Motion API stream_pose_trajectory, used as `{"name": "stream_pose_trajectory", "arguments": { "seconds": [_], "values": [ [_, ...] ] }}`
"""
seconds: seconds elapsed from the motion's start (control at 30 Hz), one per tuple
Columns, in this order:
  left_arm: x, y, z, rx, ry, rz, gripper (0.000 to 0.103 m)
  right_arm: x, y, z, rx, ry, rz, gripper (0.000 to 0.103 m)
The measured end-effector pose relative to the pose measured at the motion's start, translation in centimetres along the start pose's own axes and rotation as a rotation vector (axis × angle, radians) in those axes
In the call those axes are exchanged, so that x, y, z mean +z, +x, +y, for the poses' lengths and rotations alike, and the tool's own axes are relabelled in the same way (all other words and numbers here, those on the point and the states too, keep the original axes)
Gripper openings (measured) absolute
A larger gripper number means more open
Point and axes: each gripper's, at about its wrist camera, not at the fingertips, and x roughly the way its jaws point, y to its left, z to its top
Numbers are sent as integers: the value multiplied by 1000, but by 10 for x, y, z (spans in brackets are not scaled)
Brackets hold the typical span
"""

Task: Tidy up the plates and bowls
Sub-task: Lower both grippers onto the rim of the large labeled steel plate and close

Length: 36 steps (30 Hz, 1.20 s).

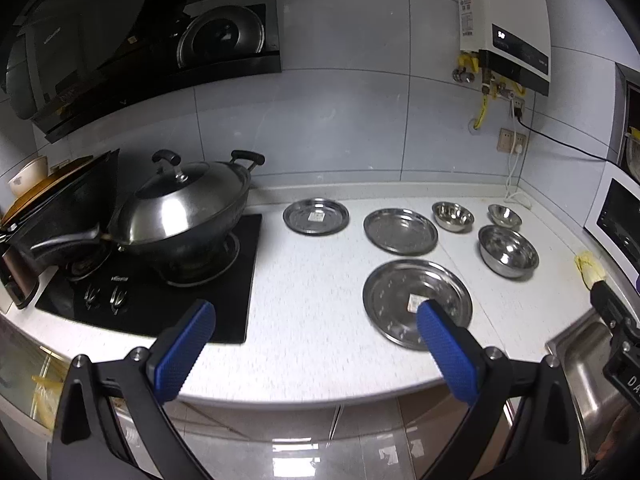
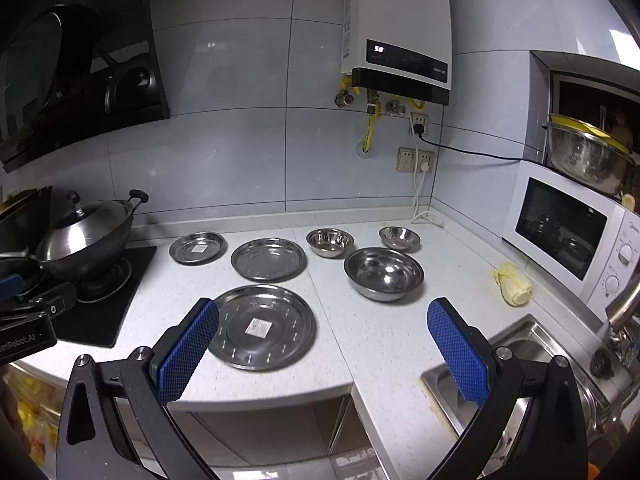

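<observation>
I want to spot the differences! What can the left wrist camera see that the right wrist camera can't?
Only the left wrist view shows the stove knobs and the white bowl at the far left.

Only the right wrist view shows the whole microwave, the big bowl above it, and the tap.

Both show three plates, three bowls, the wok, the heater, the yellow cloth, the sink, and open blue grippers: the left gripper and the right gripper.
</observation>
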Motion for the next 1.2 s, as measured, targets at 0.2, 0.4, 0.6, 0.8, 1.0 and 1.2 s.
{"name": "stream_pose_trajectory", "arguments": {
  "seconds": [0.2,0.4,0.6,0.8,1.0,1.2],
  "values": [
    [19,42,-5,-13,0,8,102,11,39,18,7,-11,1,102],
    [36,101,-28,8,-10,23,102,21,102,22,36,-41,32,102],
    [52,176,-61,65,-23,73,102,25,189,17,112,-78,92,102],
    [58,229,-79,118,-19,117,102,24,256,21,174,-147,158,102],
    [40,278,-84,165,16,226,102,7,300,20,216,-150,276,102],
    [12,320,-84,136,64,365,102,-19,328,24,196,-159,381,102]
  ]
}}
